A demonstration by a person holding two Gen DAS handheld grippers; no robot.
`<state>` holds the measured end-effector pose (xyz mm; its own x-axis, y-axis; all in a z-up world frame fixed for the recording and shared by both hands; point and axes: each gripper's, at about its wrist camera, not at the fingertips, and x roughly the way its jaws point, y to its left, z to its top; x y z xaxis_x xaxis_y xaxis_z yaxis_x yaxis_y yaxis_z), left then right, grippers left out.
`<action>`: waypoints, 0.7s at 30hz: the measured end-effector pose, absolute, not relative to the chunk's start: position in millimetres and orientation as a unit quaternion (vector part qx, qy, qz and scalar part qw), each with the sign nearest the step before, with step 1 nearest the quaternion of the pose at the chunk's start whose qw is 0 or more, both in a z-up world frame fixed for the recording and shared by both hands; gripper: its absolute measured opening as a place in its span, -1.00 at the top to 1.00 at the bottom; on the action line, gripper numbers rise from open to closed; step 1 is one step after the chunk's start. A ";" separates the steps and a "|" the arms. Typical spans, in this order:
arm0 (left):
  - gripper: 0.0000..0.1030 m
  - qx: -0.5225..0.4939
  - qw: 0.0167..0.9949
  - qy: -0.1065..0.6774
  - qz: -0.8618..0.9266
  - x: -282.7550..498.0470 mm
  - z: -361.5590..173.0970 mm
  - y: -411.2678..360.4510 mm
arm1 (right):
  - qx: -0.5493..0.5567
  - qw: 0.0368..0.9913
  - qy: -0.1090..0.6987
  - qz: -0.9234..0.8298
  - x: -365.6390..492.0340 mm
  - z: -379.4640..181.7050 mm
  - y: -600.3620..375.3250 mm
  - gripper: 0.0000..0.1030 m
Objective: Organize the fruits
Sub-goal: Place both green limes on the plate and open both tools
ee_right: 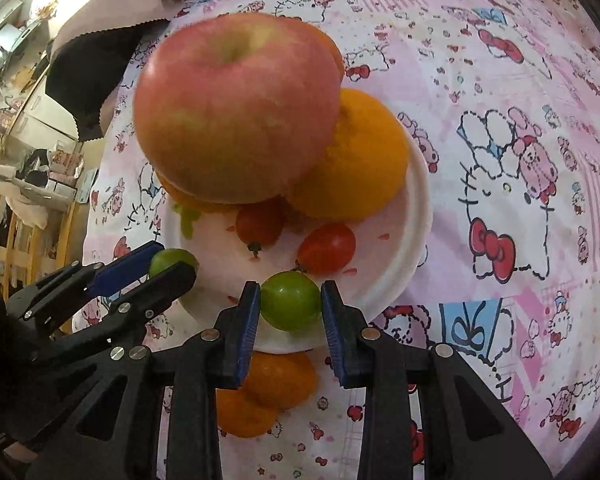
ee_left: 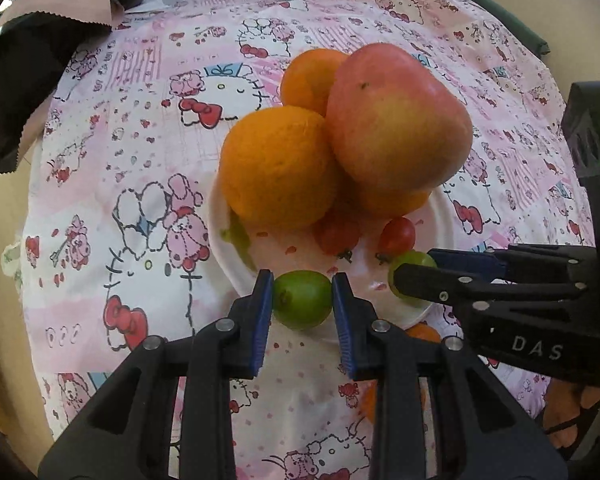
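Left gripper (ee_left: pixel 302 300) clamping a small round green tomato (ee_left: pixel 302 299), right gripper (ee_right: pixel 290 306) clamping another green tomato (ee_right: pixel 290 306), both over the white plate (ee_right: pixel 414 216) of piled fruit

- Table covered by a pink-and-white cartoon-print cloth (ee_left: pixel 148 184).
- Black fabric with a pinked edge (ee_right: pixel 88 92) lies at its far corner, pink fabric (ee_right: pixel 140 0) beside it.
- Beyond the table: cluttered room, wooden shelving (ee_right: pixel 24 248), pale cabinets (ee_right: pixel 40 116), both blurred.
- Warm, bright light.
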<state>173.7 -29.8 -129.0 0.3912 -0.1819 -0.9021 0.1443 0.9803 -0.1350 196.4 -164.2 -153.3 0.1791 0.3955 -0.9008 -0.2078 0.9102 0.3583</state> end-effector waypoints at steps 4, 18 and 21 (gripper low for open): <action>0.50 -0.023 0.831 0.547 -0.101 177.5 -132.3 -32.0 | 0.086 0.758 0.615 0.199 199.2 -156.6 -163.6 0.34; 0.44 -0.017 0.823 0.559 -0.097 181.0 -138.9 -35.6 | 0.120 0.752 0.618 0.196 201.3 -153.4 -170.2 0.30; 0.12 -0.017 0.825 0.557 -0.092 179.7 -136.4 -34.1 | 0.123 0.754 0.614 0.197 201.6 -149.8 -171.2 0.29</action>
